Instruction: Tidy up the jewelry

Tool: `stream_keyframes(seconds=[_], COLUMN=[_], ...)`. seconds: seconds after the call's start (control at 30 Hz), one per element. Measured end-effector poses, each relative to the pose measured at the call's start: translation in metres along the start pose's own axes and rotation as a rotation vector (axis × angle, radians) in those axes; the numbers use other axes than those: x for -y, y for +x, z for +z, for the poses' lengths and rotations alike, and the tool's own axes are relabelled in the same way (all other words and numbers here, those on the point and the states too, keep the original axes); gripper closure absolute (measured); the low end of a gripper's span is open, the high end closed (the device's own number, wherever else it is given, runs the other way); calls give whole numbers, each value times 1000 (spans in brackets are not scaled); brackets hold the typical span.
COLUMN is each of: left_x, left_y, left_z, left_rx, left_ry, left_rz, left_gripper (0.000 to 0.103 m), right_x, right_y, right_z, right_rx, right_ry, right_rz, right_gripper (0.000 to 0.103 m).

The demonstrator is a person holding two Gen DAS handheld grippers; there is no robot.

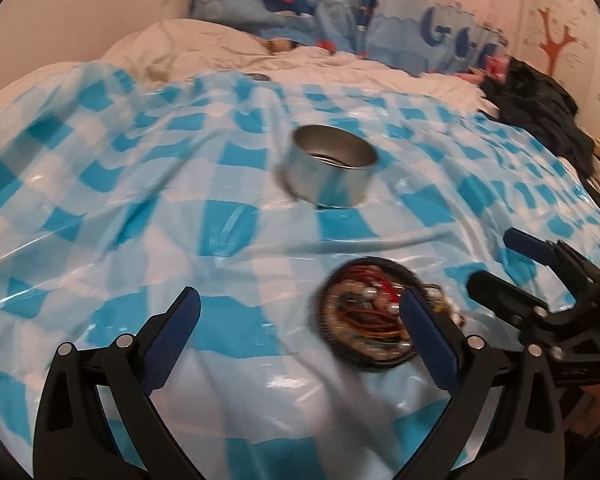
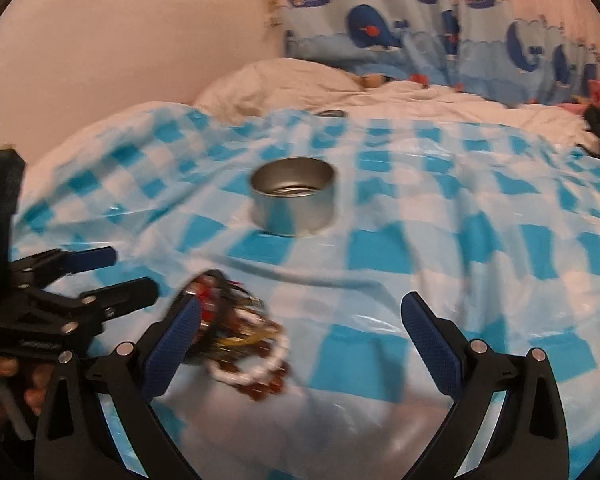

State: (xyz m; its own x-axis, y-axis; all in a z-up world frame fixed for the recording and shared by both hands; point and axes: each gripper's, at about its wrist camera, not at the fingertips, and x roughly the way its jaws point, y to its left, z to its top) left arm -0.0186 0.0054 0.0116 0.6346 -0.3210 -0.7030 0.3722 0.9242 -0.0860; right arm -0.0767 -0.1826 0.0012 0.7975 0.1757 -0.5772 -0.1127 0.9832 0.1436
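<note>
While spread wide, both tools (image 1: 300,312) (image 2: 300,316) hold nothing.

The metal tin (image 1: 332,166) stands on the plastic sheet (image 1: 140,208) spread over the bed. Nearer than the tin lies a round lid (image 1: 366,314) heaped with bracelets (image 2: 244,344), some apparently spilling onto the sheet. Behind the tin sits a pillow (image 1: 188,42).

Wide open checked sheet (image 2: 440,248) all round, only the metal tin (image 2: 293,203) and jewelry dish (image 1: 366,320) blocking the middle.
</note>
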Motion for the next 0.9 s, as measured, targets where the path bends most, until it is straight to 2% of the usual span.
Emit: stream_keyframes(seconds=[0.03, 0.07, 0.1, 0.17, 0.2, 0.33, 0.4, 0.47, 0.6, 0.73, 0.9], left_x=[-6, -12, -15, -24, -27, -36, -35, -36, -35, -34, -34], left_y=[0, -2, -3, -6, -6, -8, -7, -7, -5, -2, 1], left_z=[1, 1, 2, 3, 3, 4, 4, 4, 3, 2, 1], left_rx=[-2, 1, 1, 1, -1, -8, -7, -5, -13, -21, -32], left_ry=[-11, -25, -33, -48, -54, -77, -73, -69, -64, -73, -77], left_rz=[14, 36, 55, 90, 96, 98, 99, 99, 102, 103, 103], left_gripper=[8, 8, 8, 8, 8, 8, 8, 8, 8, 8, 8], right_x=[-3, -6, -10, -16, -18, -23, -25, -28, -28, -18, -3], right_y=[3, 5, 9, 19, 23, 34, 36, 39, 33, 18, 10], right_z=[1, 2, 2, 4, 4, 1, 1, -1, 0, 7, 13], right_rx=[-10, -18, -27, -55, -68, -95, -102, -117, -101, -51, -28], right_ry=[-13, -25, -36, -50, -53, -46, -54, -57, -60, -4, 57], right_rz=[13, 29, 54, 89, 99, 134, 150, 180, 189, 210, 209], right_gripper=[8, 15, 28, 44, 49, 60, 77, 86, 92, 92, 92])
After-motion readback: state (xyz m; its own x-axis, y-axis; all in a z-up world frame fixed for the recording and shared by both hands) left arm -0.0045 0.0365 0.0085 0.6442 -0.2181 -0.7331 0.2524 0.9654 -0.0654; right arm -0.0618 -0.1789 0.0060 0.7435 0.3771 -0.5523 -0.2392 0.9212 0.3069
